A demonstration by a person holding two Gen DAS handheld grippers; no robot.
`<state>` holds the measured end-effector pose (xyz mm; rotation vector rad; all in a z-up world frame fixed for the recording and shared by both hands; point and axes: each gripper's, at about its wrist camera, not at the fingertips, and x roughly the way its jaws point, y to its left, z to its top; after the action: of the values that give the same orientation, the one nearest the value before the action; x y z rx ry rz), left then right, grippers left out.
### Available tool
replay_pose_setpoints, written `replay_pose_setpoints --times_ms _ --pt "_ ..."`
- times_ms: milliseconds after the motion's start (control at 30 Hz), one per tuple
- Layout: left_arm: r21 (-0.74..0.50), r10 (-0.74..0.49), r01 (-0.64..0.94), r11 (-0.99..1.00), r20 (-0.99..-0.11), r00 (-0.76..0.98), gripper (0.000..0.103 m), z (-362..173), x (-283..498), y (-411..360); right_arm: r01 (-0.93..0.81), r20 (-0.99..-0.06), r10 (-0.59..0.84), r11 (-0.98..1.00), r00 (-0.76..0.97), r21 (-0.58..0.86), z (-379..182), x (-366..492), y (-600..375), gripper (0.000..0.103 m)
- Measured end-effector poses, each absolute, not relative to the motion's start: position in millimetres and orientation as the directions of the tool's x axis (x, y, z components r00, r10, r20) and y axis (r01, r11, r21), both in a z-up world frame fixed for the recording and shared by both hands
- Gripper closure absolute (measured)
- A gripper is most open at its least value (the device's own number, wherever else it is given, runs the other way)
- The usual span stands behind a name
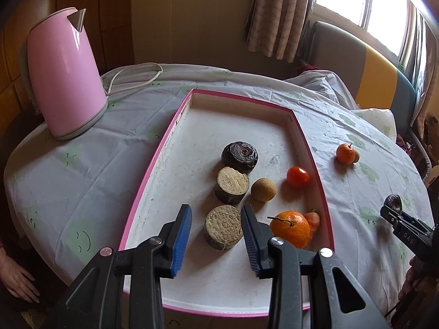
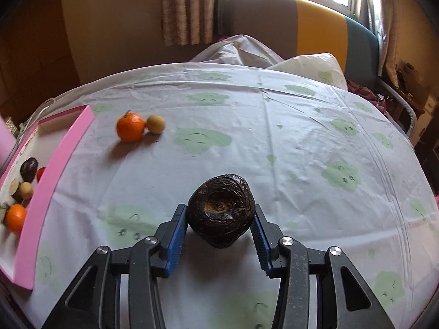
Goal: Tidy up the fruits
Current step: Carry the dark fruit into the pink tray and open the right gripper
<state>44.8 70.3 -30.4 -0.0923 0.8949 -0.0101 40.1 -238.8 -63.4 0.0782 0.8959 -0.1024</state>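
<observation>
My right gripper (image 2: 221, 229) is clamped on a dark, knobbly tuber (image 2: 219, 209) above the table's near middle; it looks hard, weighty and uneven, so I'd squeeze its broad flanks. My left gripper (image 1: 216, 229) hangs part-open and empty over the pink tray's (image 1: 153, 164) near end.

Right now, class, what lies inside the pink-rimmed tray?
Inside the pink-rimmed tray: three dark cut stem pieces, a tan round fruit, a red tomato and a large orange. A smaller orange piece sits partly hidden behind it.

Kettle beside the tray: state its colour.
Pink kettle, with a grey metal spout; clearest in the left wrist view.
</observation>
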Motion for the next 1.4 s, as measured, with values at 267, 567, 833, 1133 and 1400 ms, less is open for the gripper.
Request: replay_pose_setpoints --times_ms 267,567,833,1133,1400 --pt "-0.090 -0.047 -0.036 0.995 -0.769 0.638 0.066 -26.8 43.1 75.7 -0.124 -0.760 0.151 0.988 0.632 0.093 -37.8 57.5 -155.8 0.057" --pt "-0.100 -0.049 -0.042 0.994 -0.762 0.646 0.066 -22.5 44.0 83.0 -0.271 -0.763 0.294 0.949 0.575 0.161 -26.5 88.5 -89.2 0.057" --pt "-0.108 -0.047 -0.057 0.993 -0.765 0.642 0.066 -25.4 45.2 89.1 -0.315 -0.800 0.319 0.933 0.508 0.172 -38.0 120.9 -49.6 0.056" --pt "-0.103 -0.045 -0.053 0.993 -0.764 0.643 0.066 -24.6 43.7 87.2 -0.293 -0.774 0.348 0.931 0.529 0.218 -37.1 110.2 -56.4 0.039" --pt "-0.089 -0.056 -0.017 0.996 -0.754 0.655 0.066 -17.3 40.2 73.9 -0.242 -0.738 0.321 0.946 0.594 0.217 -23.0 85.3 -82.3 0.039"
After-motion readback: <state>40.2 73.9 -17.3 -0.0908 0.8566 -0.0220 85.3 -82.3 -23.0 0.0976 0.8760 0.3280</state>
